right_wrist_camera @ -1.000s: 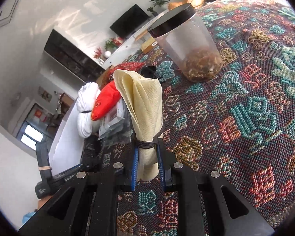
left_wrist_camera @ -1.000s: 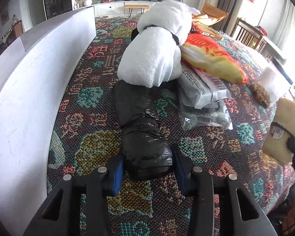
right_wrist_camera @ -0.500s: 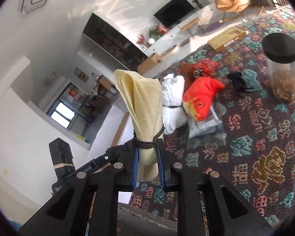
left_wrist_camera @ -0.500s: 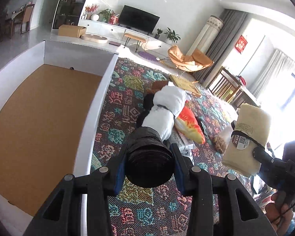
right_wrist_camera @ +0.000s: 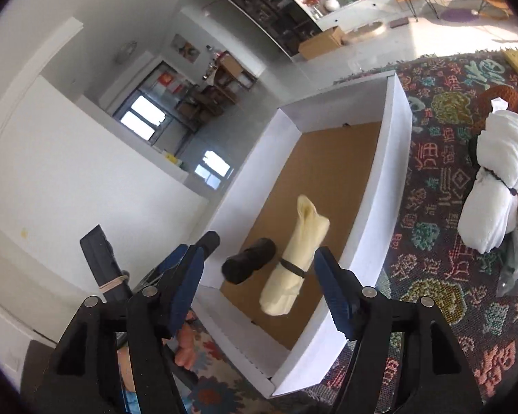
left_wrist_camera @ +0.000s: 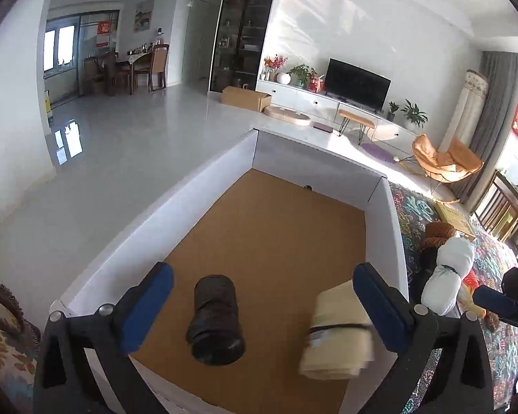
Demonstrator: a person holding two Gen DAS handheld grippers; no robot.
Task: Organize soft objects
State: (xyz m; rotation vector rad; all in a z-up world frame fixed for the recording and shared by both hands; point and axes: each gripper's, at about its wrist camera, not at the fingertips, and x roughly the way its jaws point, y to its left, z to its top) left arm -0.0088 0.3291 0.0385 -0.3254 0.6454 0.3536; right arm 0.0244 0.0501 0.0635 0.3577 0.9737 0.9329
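Note:
A white box (left_wrist_camera: pixel 203 179) (right_wrist_camera: pixel 393 186) with a brown cardboard floor stands at the edge of the patterned cloth. My left gripper (left_wrist_camera: pixel 259 307) hovers over its near end, jaws opening wide, and the black rolled bundle (left_wrist_camera: pixel 216 321) (right_wrist_camera: pixel 248 265) is loose below it, touching neither pad. My right gripper (right_wrist_camera: pixel 259 286) is also opening above the box. The cream rolled cloth (left_wrist_camera: pixel 338 334) (right_wrist_camera: pixel 297 258), tied with a dark band, is free of its pads and blurred, over the box floor beside the black roll.
A white rolled towel (left_wrist_camera: pixel 449 283) (right_wrist_camera: pixel 497 179) lies on the patterned cloth (right_wrist_camera: pixel 431 234) right of the box, with an orange plush and a clear packet behind it. A hand (right_wrist_camera: pixel 186 348) shows under my left gripper. Beyond the box is open floor.
Both grippers rose and swung left from the cloth to above the box. Both were shut on their rolls half a second ago; now both have opened and the rolls are loose over the box floor.

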